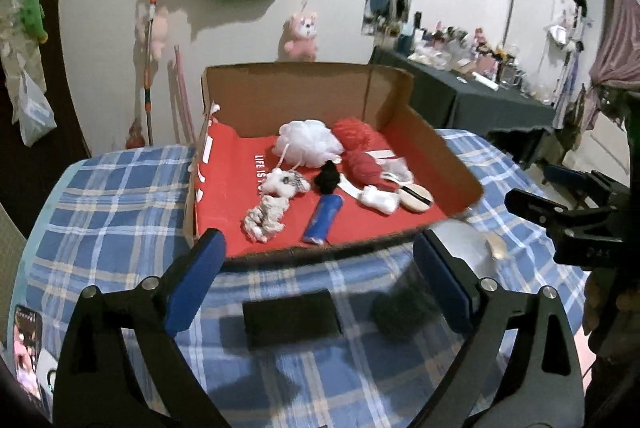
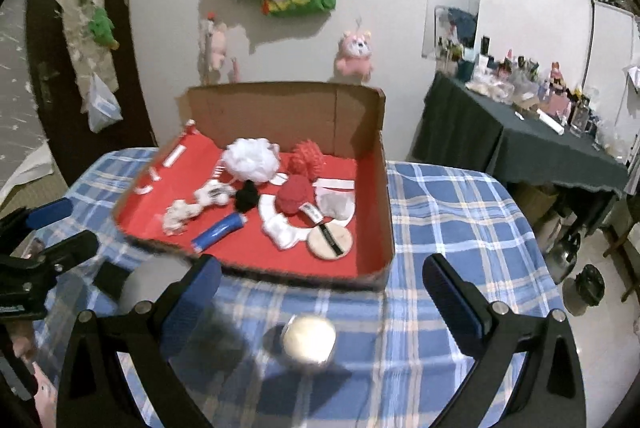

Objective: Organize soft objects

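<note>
A cardboard box (image 1: pixel 432 152) with a red floor (image 2: pixel 248 248) sits on the blue plaid table. In it lie a white mesh puff (image 1: pixel 306 142), red knit balls (image 1: pixel 362 166), a black pom (image 1: pixel 328 178), a white rope toy (image 1: pixel 266 218), a blue tube (image 1: pixel 324 220) and a round tan pad (image 1: pixel 416 198). My left gripper (image 1: pixel 320 280) is open above a black rectangular sponge (image 1: pixel 292 318) and a dark fuzzy ball (image 1: pixel 402 312). My right gripper (image 2: pixel 320 292) is open above a cream round puff (image 2: pixel 309 342), blurred, on the cloth.
The right gripper shows at the right edge of the left wrist view (image 1: pixel 568 220). A phone (image 1: pixel 28 348) lies at the table's left corner. A dark-clothed table (image 2: pixel 520 148) crowded with bottles stands at the right. Bags and plush toys hang on the wall.
</note>
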Demonstrator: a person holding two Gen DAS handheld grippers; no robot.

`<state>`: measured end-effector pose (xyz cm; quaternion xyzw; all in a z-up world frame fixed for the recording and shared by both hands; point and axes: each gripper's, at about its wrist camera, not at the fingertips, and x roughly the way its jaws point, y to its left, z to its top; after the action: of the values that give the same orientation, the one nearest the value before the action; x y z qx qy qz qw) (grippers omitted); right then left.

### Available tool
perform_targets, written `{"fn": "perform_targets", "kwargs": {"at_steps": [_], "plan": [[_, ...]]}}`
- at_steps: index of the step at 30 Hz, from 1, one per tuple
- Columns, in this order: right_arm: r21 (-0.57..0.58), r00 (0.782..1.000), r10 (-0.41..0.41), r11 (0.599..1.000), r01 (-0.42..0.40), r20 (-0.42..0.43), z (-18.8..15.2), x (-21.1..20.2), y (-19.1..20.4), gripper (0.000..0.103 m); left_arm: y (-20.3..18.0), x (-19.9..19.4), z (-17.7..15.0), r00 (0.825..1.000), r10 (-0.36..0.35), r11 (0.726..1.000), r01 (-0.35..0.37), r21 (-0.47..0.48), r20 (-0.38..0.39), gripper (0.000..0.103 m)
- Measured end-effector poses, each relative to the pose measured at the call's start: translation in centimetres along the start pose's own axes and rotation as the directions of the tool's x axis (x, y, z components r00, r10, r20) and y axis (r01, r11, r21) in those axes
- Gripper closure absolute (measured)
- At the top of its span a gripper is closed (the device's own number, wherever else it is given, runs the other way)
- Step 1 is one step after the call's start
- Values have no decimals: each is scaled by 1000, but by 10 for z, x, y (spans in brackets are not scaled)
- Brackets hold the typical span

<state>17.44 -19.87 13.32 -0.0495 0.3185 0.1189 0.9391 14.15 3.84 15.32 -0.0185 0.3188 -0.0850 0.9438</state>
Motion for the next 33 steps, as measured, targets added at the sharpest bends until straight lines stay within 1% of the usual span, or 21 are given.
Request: {"fn": "perform_targets", "kwargs": {"at_steps": [3, 7, 12, 15, 16, 17, 22, 24, 26, 27, 33], "plan": [[-3, 999, 17, 1000, -17, 38, -25, -19, 8, 0, -8, -15, -22, 1000, 8, 1000, -8, -12, 24, 3], [-14, 999, 6, 1000, -6, 48, -57, -29, 13, 0, -16, -16, -48, 999, 47, 999, -47, -21, 8, 3], [-6, 1000, -9, 1000, 9, 12, -90, -13, 14, 0, -22, 1, -79, 996, 72, 997, -73, -34, -47, 3], [-1, 999, -18, 1000, 18, -33, -106, 7, 14, 0, -20, 15, -98, 992, 81, 995, -86, -53, -100, 3], [6, 998, -16, 1000, 16, -58, -110, 20, 14, 0, -19, 24, -103, 988, 88, 994, -96, -57, -130, 3], [9, 997, -14, 1000, 14, -75, -116, 24, 16, 0, -18, 29, -107, 985, 93, 993, -102, -58, -148, 3], [25, 984, -30, 999, 35, -177, -129, 62, 14, 0, -19, 53, -119, 963, 133, 988, -148, -46, -233, 3], [34, 979, -30, 999, 38, -204, -133, 70, 13, 0, -19, 63, -122, 950, 149, 985, -166, -41, -275, 2], [42, 980, -36, 998, 45, -198, -133, 70, 11, 0, -22, 62, -123, 950, 162, 984, -174, -23, -267, 1], [46, 979, -36, 998, 46, -203, -133, 70, 11, 0, -21, 63, -123, 949, 161, 984, -175, -29, -270, 0], [51, 979, -35, 998, 46, -199, -135, 71, 7, 0, -19, 63, -122, 948, 167, 982, -184, -39, -271, 0]]}}
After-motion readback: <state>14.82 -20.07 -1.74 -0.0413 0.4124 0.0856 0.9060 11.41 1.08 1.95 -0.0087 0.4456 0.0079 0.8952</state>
